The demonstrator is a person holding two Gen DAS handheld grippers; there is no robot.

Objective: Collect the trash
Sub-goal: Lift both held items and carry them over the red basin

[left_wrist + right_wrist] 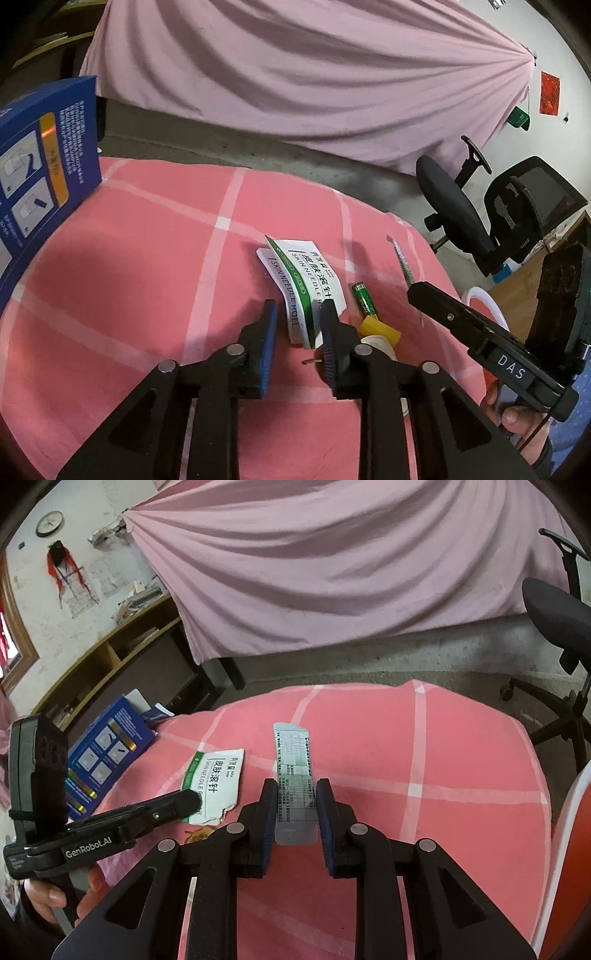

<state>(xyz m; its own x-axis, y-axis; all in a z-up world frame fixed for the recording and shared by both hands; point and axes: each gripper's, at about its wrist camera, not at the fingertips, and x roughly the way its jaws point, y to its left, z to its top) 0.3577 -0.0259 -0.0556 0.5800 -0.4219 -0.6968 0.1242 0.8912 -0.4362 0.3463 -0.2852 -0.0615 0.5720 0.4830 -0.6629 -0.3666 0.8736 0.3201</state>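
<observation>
On the pink checked tabletop (129,258) the torn white and green paper packet (306,284) lies between the left gripper (299,343) fingers, slightly apart, the right gripper (295,812) fingers clamp the long grey foil sachet (295,775), and the green battery (364,301) still waits.

On the desk (129,258), a torn wrapper (306,284) is laid left of a battery (365,298); a box (44,177) is stood at the far left.

- Soft, even daylight; colours slightly muted.
- Faint shadows fall beneath each tool on the pink checked cloth (147,240).
- Strong fisheye bending, dark vignetted corners.
- Centre sharp, edges smeared.
</observation>
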